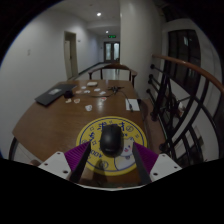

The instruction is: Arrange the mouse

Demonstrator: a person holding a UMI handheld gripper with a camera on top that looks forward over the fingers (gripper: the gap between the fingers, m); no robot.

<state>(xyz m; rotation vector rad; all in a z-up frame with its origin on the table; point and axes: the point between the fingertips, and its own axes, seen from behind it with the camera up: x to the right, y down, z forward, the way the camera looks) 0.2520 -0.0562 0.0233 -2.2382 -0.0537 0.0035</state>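
My fingers (108,163) are spread wide, purple pads (76,155) to either side, and the dark mouse (110,139) sits just ahead of them, roughly centred in the gap, on a round yellow mouse pad (92,128) on the wooden counter (50,120). Nothing is pinched yet. To grip well, I judge I should advance straight until the mouse's flanks lie between the pads, keep low and level, then close evenly so it does not skid or twist. A laptop (48,96) and papers (132,104) lie well beyond.
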